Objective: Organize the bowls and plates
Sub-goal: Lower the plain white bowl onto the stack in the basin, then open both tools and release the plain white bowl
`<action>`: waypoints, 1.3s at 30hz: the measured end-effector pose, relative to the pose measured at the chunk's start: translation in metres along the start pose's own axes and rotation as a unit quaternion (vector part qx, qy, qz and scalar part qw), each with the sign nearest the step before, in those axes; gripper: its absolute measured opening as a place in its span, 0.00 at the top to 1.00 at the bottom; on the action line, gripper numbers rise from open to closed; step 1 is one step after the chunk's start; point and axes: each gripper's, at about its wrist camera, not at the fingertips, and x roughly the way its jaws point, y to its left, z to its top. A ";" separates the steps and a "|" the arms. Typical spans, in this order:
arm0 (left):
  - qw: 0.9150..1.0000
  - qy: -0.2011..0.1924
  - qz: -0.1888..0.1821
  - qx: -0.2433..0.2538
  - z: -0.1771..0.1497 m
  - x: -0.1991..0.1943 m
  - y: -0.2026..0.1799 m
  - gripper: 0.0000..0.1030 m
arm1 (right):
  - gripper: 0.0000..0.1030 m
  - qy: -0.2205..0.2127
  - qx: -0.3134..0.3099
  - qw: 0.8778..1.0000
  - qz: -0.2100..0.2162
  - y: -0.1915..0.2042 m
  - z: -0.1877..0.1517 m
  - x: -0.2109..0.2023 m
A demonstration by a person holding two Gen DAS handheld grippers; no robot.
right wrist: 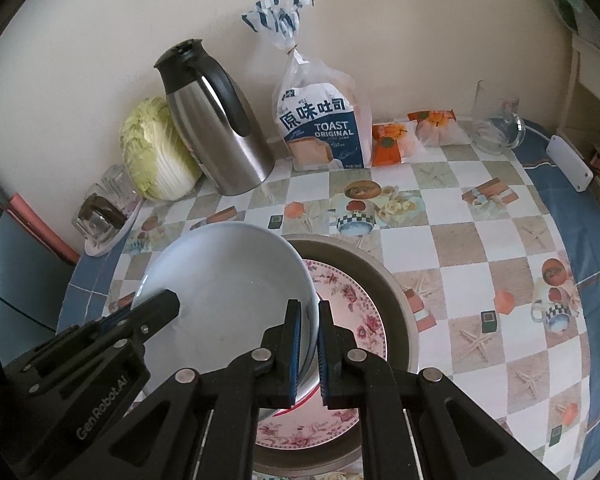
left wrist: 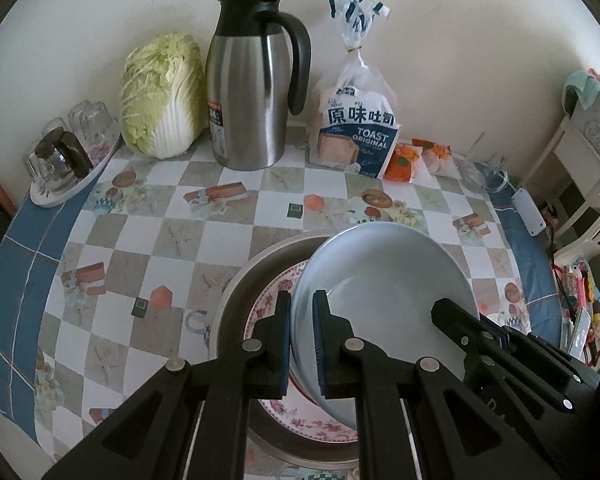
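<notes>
A pale blue bowl (left wrist: pixel 384 276) (right wrist: pixel 228 280) hangs tilted over a pink floral plate (left wrist: pixel 268 296) (right wrist: pixel 352 312) that lies inside a wide metal basin (left wrist: pixel 240 280) (right wrist: pixel 392 280). My left gripper (left wrist: pixel 302 300) is shut on the bowl's left rim. My right gripper (right wrist: pixel 309 308) is shut on the opposite rim. Each view shows the other gripper: the right gripper (left wrist: pixel 444 312) on the bowl's right side, the left gripper (right wrist: pixel 168 300) on its left side. The bowl is empty inside.
Along the wall stand a napa cabbage (left wrist: pixel 162 96), a steel thermos jug (left wrist: pixel 252 88), a bag of toast (left wrist: pixel 354 120), orange snack packets (left wrist: pixel 404 160) and a glass jug (right wrist: pixel 498 124). A tray of upturned glasses (left wrist: pixel 64 160) sits at the table's left edge. Checked tablecloth (left wrist: pixel 160 240) lies around the basin.
</notes>
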 end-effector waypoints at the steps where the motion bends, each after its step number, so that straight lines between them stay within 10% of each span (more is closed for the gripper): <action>1: 1.000 0.004 0.000 -0.001 -0.001 0.002 0.001 0.90 | 0.92 0.001 -0.002 1.000 -0.003 0.001 0.000 0.001; 26: 1.000 -0.002 0.004 -0.001 0.002 -0.005 -0.001 0.90 | 0.89 -0.024 -0.014 1.000 -0.012 0.004 0.003 -0.014; 29: 1.000 -0.009 -0.010 -0.008 0.003 -0.013 0.002 0.78 | 0.89 -0.026 -0.018 0.999 -0.014 0.004 0.003 -0.018; 39: 0.999 -0.032 0.004 -0.029 -0.003 -0.032 0.017 0.34 | 0.45 -0.030 -0.018 0.999 -0.035 -0.003 -0.004 -0.028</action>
